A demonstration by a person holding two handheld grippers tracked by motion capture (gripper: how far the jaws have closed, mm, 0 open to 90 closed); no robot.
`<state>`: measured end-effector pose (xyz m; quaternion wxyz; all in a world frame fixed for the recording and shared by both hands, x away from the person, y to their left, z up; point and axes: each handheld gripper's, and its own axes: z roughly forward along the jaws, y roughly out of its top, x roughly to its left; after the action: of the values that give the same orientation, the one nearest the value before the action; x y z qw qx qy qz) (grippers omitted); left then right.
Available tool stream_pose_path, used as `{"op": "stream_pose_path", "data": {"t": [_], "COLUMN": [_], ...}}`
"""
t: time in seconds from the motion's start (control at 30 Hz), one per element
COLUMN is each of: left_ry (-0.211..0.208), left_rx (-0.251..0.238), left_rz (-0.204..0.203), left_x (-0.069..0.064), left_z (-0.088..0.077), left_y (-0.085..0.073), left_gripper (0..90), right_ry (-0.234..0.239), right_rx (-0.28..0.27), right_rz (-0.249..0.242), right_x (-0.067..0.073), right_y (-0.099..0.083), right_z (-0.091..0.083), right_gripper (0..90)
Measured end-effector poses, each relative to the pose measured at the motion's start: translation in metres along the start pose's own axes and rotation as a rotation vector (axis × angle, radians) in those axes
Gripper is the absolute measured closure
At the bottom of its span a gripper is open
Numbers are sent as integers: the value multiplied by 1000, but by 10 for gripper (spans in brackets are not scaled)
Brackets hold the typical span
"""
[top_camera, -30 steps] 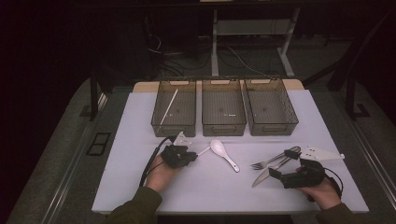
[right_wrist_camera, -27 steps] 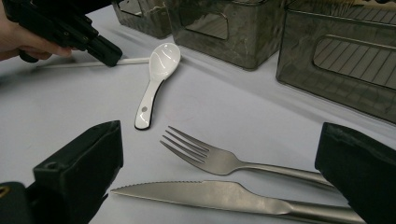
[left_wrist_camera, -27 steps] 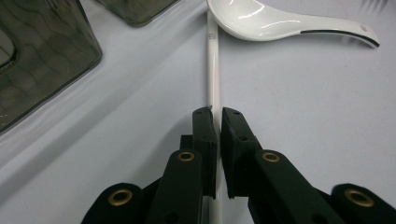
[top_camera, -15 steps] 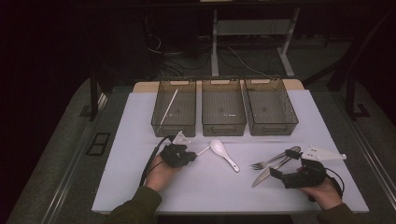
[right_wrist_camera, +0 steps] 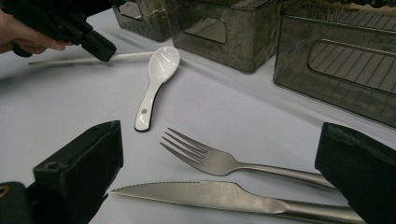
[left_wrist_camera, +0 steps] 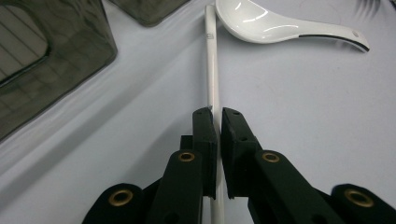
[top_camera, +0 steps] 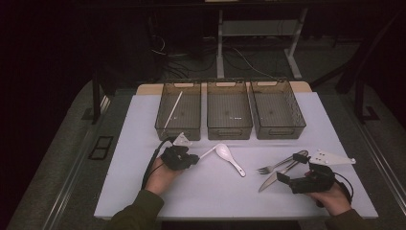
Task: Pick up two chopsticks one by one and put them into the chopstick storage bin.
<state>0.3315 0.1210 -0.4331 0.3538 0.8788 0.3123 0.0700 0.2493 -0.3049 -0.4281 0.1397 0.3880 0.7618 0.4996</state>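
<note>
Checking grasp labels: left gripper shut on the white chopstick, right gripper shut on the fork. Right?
Half right. The left gripper is shut on the white chopstick, as the left gripper view shows. The right gripper is not shut on the fork: in the right gripper view its jaws stand wide apart, with the fork and the knife lying untouched on the table between them.
</note>
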Motion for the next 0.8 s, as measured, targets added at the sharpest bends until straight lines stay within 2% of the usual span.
{"op": "stream_pose_path", "data": {"t": [0.33, 0.8], "left_ry": [-18, -50], "left_rx": [-1, -11], "left_rz": [-9, -30], "left_x": [5, 3], "left_z": [-10, -29], "left_y": [0, 6], "left_gripper": [838, 838], "right_ry": [0, 0], "right_rx": [1, 1], "right_rz": [3, -1], "right_x": [0, 0], "right_y": [0, 0], "right_z": [0, 0], "right_gripper": [11, 10]}}
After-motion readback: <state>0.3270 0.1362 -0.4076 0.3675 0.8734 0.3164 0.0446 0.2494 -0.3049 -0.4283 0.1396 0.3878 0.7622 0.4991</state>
